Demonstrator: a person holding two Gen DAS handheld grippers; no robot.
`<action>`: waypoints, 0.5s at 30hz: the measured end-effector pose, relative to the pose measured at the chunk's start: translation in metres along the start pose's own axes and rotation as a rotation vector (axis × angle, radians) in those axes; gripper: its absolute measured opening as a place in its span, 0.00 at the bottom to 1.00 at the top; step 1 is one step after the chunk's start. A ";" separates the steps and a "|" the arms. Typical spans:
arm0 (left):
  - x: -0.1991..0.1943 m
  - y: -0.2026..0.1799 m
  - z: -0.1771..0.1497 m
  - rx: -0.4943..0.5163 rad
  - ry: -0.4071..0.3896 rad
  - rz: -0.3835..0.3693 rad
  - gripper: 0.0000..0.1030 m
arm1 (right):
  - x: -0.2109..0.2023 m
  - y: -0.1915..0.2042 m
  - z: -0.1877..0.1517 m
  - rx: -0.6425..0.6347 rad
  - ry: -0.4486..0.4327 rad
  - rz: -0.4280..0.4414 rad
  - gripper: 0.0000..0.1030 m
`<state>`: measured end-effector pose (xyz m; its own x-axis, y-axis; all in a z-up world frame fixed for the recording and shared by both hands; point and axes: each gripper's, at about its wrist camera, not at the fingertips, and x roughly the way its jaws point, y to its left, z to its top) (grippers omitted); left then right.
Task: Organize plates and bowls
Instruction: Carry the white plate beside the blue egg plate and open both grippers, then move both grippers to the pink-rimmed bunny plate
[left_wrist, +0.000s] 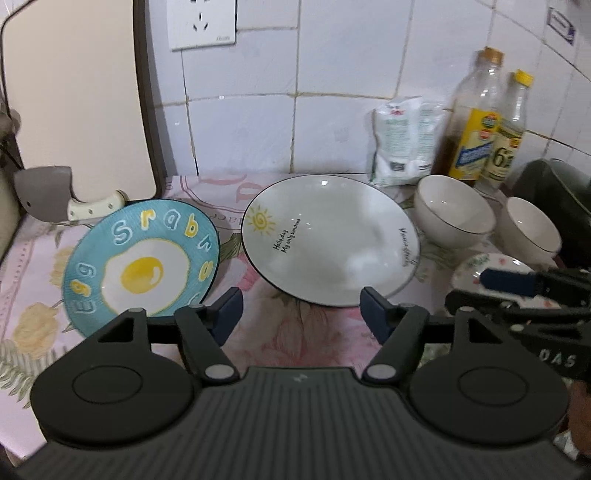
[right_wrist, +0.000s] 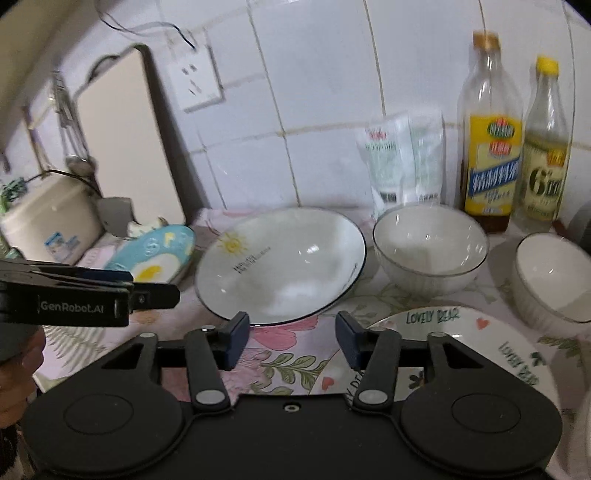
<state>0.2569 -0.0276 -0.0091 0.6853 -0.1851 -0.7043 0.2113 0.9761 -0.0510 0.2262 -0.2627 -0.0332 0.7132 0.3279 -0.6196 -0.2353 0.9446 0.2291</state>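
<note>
Hovering with jaws spread and empty, the left gripper (left_wrist: 301, 314) and right gripper (right_wrist: 293, 338) face the sun plate (left_wrist: 328, 240) lying between the egg plate (left_wrist: 142, 258) and two bowls (left_wrist: 452, 214), so pinch its near rim squarely and lift level.

White square wall tiles (left_wrist: 332, 48), grout yellowed. White power socket (left_wrist: 201, 22) set high on the wall. Cream cutting board (left_wrist: 74, 92) leans upright at left. Tabletop (left_wrist: 306, 332) under a pink floral cloth. Two bottles (right_wrist: 491, 129) and a white packet (right_wrist: 402, 155) stand against the tiles. Cream appliance (right_wrist: 51, 218) far left.
</note>
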 end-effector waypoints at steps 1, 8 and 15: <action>-0.007 -0.002 -0.002 0.006 -0.004 -0.003 0.70 | -0.009 0.002 0.000 -0.010 -0.015 0.004 0.60; -0.053 -0.016 -0.016 0.063 -0.043 -0.008 0.77 | -0.064 0.004 -0.007 -0.011 -0.081 0.045 0.67; -0.081 -0.029 -0.031 0.082 -0.019 -0.092 0.79 | -0.108 0.006 -0.020 -0.040 -0.119 0.062 0.68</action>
<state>0.1733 -0.0377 0.0278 0.6735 -0.2767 -0.6855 0.3299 0.9423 -0.0563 0.1344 -0.2918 0.0203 0.7692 0.3832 -0.5113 -0.3055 0.9234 0.2324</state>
